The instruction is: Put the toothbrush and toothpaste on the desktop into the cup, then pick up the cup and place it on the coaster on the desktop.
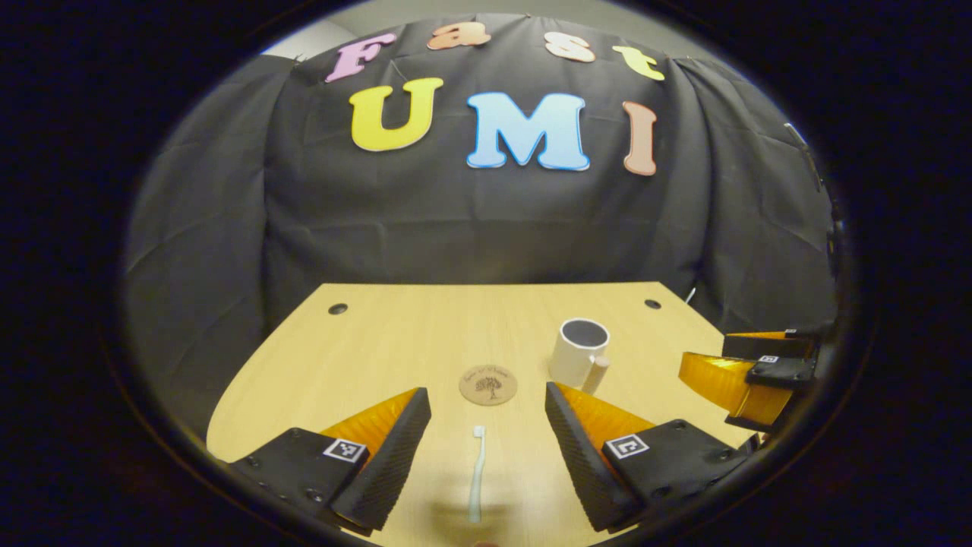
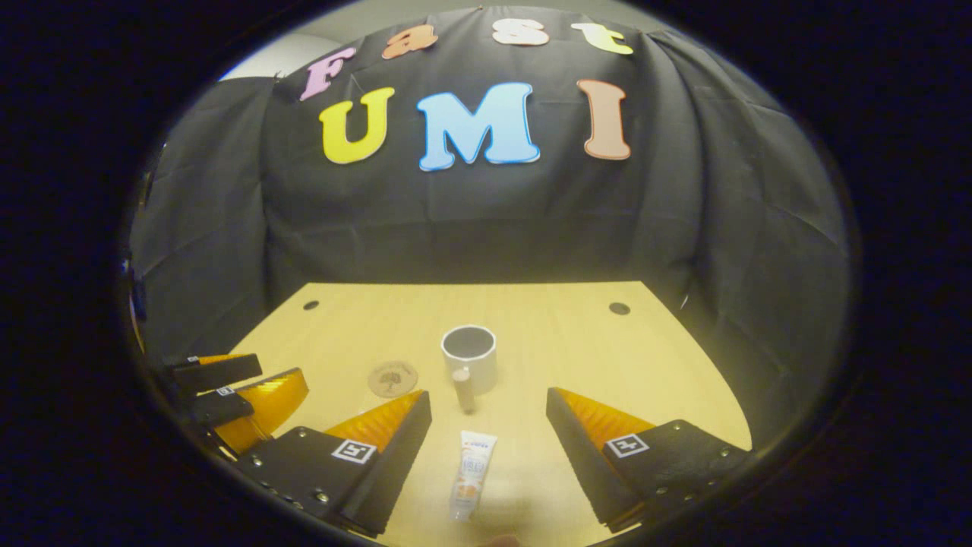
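A white toothbrush [image 1: 477, 475] lies on the wooden desktop [image 1: 395, 334], lengthwise between the fingers of my open left gripper [image 1: 487, 414]. Beyond it sits a round cork coaster [image 1: 488, 384], and to its right a white cup [image 1: 580, 353] with its handle toward me. The right gripper [image 1: 740, 372] shows at the far right of the left gripper view. In the right gripper view, a white toothpaste tube [image 2: 471, 475] lies between the fingers of my open right gripper [image 2: 488, 414]. The cup [image 2: 470, 358] stands just beyond it, the coaster [image 2: 392, 377] to its left. The left gripper [image 2: 228, 395] shows at the left edge.
The desktop [image 2: 607, 365] has dark round holes near its far corners [image 1: 338, 308] [image 2: 619, 308]. Black cloth hangs close behind the far edge and along both sides.
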### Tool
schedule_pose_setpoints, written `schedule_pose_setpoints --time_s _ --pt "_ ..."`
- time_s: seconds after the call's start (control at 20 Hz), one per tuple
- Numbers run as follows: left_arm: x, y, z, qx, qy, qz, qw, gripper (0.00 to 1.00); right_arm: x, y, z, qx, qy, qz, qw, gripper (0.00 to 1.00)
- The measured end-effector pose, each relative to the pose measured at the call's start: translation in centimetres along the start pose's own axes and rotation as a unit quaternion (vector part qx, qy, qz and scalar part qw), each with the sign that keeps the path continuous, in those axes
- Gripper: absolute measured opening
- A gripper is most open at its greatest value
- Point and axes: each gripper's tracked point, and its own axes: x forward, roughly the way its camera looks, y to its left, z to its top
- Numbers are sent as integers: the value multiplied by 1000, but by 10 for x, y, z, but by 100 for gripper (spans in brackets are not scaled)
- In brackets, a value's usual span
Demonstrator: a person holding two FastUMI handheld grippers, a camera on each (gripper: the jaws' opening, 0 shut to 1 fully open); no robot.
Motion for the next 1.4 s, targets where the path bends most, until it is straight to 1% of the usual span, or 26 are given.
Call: schedule_pose_setpoints --time_s 0.15,0.35,0.4,0.45,0.5,0.6,0.7,0.9,0.95,1.05,1.1,1.25,1.4 --pt "16 5 -27 -9 56 -4 998 98 11 2 -21 0 51 2 999 94" --pt "33 5 -64 -22 137 -13 990 99 25 8 -51 15 119 11 993 94" --pt "36 4 -75 -23 164 -15 986 99 29 10 -59 19 135 13 991 94" --pt "39 4 -84 -22 187 -16 982 99 31 12 -64 22 151 14 988 90" --pt "43 1 -90 -21 203 -19 979 100 34 14 -69 27 165 17 986 94" --pt "47 2 -102 -20 238 -21 971 100 39 18 -78 34 192 19 981 95" --pt "49 -1 -118 -19 277 -25 960 100 44 18 -88 39 221 15 974 94" --pt "51 -2 -146 -24 348 -30 937 100 54 19 -108 59 280 10 958 95" --pt "53 -2 -154 -28 363 -27 931 100 54 21 -112 64 301 12 951 95" --pt "57 0 -163 -34 386 -21 922 100 56 22 -119 69 327 13 942 96" --pt "59 0 -166 -32 394 -19 918 100 59 23 -123 70 334 15 940 96" --pt "63 3 -176 -20 420 -12 907 100 66 24 -127 66 345 13 936 96" --pt "62 3 -186 -15 441 -15 897 100 67 27 -136 63 361 15 930 96"
